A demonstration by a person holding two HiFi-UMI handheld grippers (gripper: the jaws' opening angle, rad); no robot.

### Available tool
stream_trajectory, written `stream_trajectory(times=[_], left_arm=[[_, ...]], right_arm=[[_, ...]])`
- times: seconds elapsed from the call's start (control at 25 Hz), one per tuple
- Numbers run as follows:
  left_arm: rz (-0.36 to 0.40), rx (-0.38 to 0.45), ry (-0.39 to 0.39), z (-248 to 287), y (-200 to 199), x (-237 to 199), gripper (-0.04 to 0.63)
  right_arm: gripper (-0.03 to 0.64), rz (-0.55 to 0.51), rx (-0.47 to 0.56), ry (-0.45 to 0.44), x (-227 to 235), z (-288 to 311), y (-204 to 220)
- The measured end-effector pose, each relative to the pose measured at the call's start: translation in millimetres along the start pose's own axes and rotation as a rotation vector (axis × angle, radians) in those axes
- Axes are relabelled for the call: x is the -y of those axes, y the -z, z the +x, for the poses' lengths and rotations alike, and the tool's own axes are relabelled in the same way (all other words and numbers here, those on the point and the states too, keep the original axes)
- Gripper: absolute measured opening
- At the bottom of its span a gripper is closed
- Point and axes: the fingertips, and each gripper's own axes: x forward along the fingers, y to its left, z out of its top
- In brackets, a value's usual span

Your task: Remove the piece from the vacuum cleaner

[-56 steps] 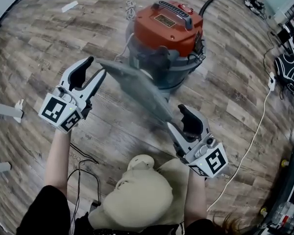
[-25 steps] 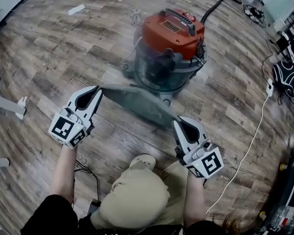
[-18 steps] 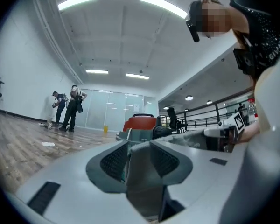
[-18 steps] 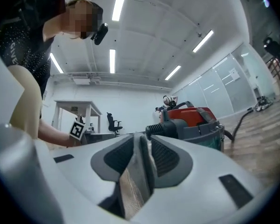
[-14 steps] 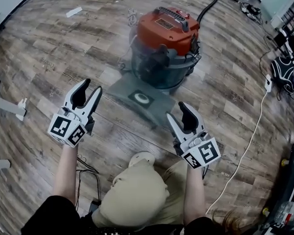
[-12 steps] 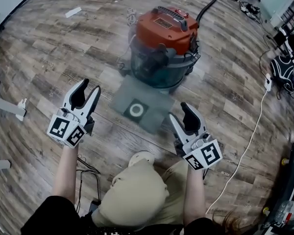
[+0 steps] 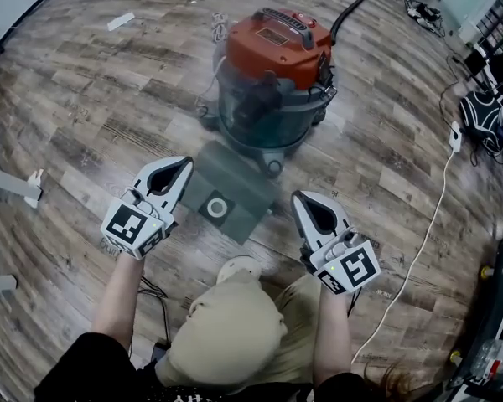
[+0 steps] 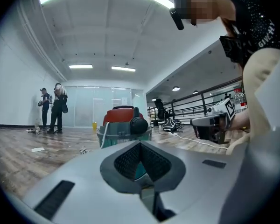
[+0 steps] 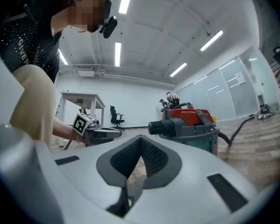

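Jaws on the left gripper (image 7: 184, 165) and the right gripper (image 7: 299, 198) are pressed together, with nothing between them. The flat grey piece (image 7: 222, 193), a pale ring on its face, lies on the wooden floor (image 7: 101, 107) just in front of the red-topped vacuum cleaner (image 7: 272, 74). It sits between the two grippers, and neither holds it.
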Motion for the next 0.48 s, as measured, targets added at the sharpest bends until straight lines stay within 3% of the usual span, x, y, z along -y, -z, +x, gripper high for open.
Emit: stream_trajectory(times=[0.16,0.48], left_arm=[[0.006,-0.009,0.034,2.5,3.7,14.3,0.008],[-0.009,-0.027,0.024,-6.1,15.7,12.7,0.008]], right_arm=[[0.01,-0.014,0.003,-0.018,-3.4,-2.2,2.8],[0.009,0.009,0.002,-0.023,-7.1,-5.6,6.7]])
